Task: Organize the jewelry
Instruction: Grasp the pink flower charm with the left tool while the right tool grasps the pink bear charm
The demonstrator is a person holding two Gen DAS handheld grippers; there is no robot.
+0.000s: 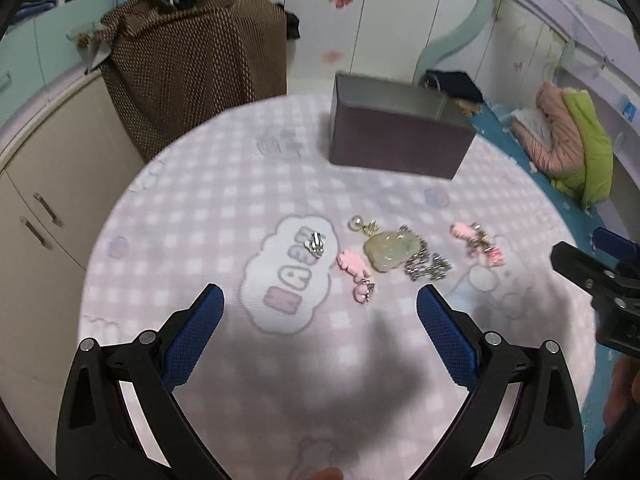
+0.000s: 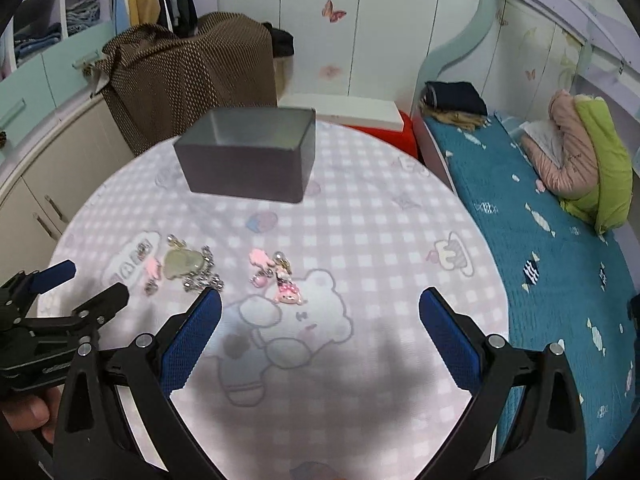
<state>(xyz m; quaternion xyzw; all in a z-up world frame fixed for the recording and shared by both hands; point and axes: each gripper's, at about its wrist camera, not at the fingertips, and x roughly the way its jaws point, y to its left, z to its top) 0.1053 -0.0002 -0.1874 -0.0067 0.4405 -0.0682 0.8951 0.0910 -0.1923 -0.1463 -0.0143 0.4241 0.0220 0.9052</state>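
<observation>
With both my left gripper (image 1: 320, 300) and right gripper (image 2: 320, 304) spread wide and empty, the jewelry cluster (image 1: 384, 250) lies on the near side of the grey box (image 1: 396, 136), nearer my left.

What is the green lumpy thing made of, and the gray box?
The green pendant looks like polished jade or glass: pale, cloudy and glossy, though resin is possible. The gray box looks like metal with a dull brushed finish: thin walls and a soft sheen inside.
</observation>
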